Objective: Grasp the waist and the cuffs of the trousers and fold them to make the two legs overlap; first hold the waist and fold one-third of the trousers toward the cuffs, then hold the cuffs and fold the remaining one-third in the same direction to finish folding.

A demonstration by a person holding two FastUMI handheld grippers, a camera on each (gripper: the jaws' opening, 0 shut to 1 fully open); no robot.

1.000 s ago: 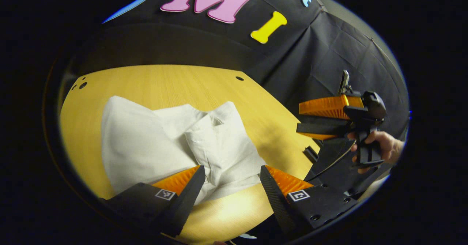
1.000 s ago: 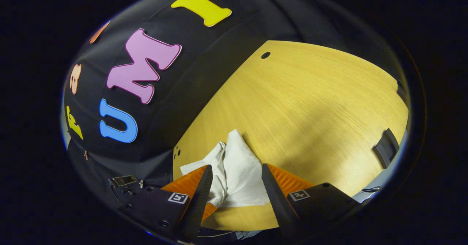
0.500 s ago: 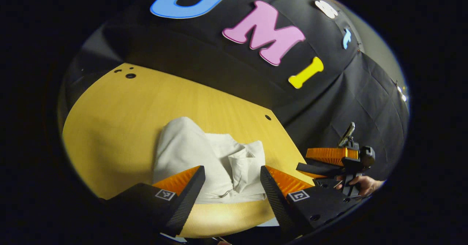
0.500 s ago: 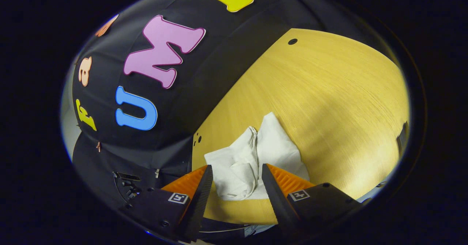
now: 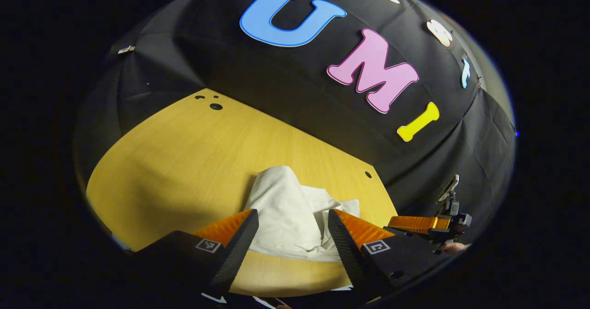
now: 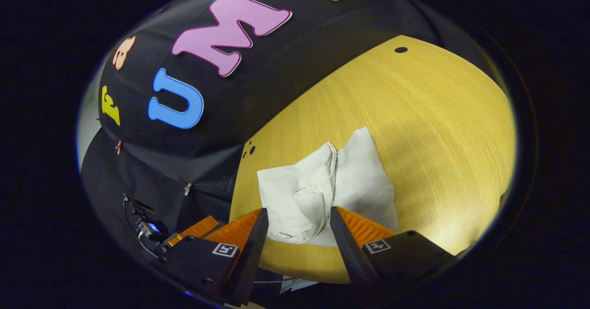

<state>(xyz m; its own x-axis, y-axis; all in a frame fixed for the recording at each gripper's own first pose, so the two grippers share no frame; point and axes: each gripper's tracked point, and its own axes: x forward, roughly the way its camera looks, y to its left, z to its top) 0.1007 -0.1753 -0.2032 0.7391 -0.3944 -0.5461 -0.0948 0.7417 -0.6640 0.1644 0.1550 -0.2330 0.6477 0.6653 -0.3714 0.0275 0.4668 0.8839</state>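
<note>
- Pale fabric, the trousers (image 5: pixel 290 216), is seen as a small folded bundle on the wooden counter (image 5: pixel 184 161), close to the near edge and lumpy rather than flat
- In the left gripper view, the left gripper (image 5: pixel 291 240) is held above the counter edge with its fingers (image 5: pixel 239 240) spread wide and nothing caught between them; the cloth is seen through the gap, lying beyond the tips
- At the right of that view, the right gripper (image 5: pixel 417 223) is seen side-on and low, off the corner of the counter
- In the right gripper view, the trousers (image 6: pixel 322 189) show a raised ridge and a loose pocket of cloth down the middle, with the layers not lined up at the edges
- The right gripper (image 6: pixel 295 237) is likewise well opened and empty, with the bundle seen between its fingers (image 6: pixel 343 240) and past them
- The folding is judged to be done or nearly so, so the main risk is that the stack would be disturbed: a fingertip could snag the near hem and the top layer would be dragged open
- Since the bundle lies near the counter edge, it could be pulled off if brushed from the far side
- The puffed middle fold may spring back by itself, and the thirds would then be left uneven
</note>
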